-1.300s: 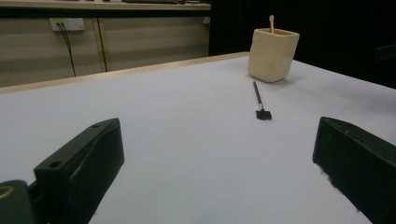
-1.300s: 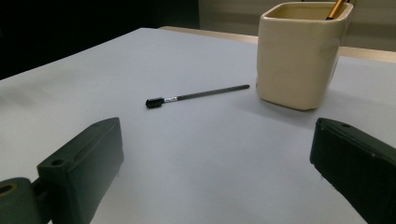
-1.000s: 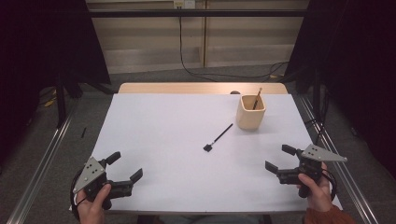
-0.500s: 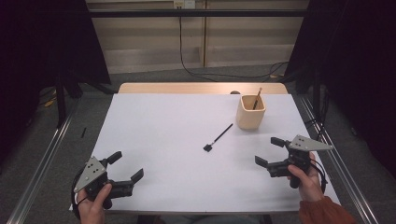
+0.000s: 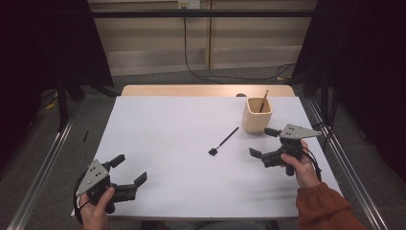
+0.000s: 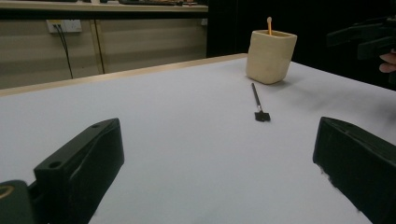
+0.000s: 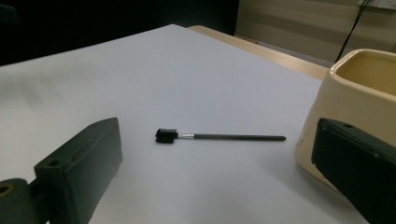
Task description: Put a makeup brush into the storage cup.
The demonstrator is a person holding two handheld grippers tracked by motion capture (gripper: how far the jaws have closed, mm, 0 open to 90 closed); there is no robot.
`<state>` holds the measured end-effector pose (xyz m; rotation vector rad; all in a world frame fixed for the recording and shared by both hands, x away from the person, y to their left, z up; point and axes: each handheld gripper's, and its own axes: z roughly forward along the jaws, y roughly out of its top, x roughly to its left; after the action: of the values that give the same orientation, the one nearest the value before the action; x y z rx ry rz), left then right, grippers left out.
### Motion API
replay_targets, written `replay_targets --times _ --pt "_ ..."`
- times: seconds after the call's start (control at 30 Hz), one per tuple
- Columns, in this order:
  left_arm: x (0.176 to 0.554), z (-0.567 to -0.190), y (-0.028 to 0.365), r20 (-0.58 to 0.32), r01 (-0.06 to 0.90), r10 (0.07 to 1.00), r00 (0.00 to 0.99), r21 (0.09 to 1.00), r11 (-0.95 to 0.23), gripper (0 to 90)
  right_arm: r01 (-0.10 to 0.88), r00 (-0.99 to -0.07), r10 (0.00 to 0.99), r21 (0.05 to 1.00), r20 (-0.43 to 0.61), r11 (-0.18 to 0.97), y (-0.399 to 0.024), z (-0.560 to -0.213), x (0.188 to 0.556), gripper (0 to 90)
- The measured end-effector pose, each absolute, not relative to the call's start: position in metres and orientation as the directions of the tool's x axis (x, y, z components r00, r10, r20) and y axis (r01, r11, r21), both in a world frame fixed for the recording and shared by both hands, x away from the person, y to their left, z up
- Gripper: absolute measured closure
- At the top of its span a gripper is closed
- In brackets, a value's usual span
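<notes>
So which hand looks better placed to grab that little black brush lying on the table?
The right gripper: it hovers open just beside the brush, jaws facing it. The left gripper sits far off at the table's near corner.

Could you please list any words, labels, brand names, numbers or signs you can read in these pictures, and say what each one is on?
None can be read.
Cup: plain cream walls, no print.
Brush: black handle, no lettering that shows.
White table: blank.
Grey plates on the left tool and right tool: holes only, no marks.
Wall socket: too small to tell.
</notes>
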<state>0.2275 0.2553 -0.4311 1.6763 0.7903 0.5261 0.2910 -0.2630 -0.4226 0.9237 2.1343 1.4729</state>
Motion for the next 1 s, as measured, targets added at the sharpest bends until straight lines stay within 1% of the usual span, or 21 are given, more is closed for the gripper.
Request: replay_targets --times 0.23,0.3,0.4,0.63,0.83,1.0 --pt "0.229 -0.432 0.255 -0.063 0.226 0.735 0.675 0.966 -0.124 1.8 0.285 -0.734 0.678 0.924 0.041 0.253 -0.253 -0.419 0.305 1.8" --pt "0.229 -0.432 0.255 -0.065 0.23 0.736 0.673 0.965 -0.125 1.8 0.303 -0.746 0.663 0.916 0.055 0.264 -0.251 -0.416 0.311 2.4" --pt "0.229 -0.432 0.255 -0.065 0.229 0.734 0.676 0.965 -0.125 1.8 0.304 -0.749 0.66 0.914 0.056 0.267 -0.247 -0.413 0.318 3.2" --pt "0.23 -0.432 0.255 -0.064 0.227 0.736 0.674 0.966 -0.123 1.3 0.305 -0.772 0.635 0.9 0.04 0.313 -0.231 -0.409 0.334 4.0" --pt "0.229 -0.432 0.255 -0.059 0.222 0.733 0.677 0.967 -0.127 1.2 0.318 -0.807 0.588 0.875 0.049 0.365 -0.218 -0.408 0.348 3.7" --pt "0.229 -0.432 0.255 -0.059 0.223 0.732 0.679 0.966 -0.129 1.2 0.334 -0.829 0.556 0.849 0.058 0.409 -0.209 -0.405 0.36 5.2"
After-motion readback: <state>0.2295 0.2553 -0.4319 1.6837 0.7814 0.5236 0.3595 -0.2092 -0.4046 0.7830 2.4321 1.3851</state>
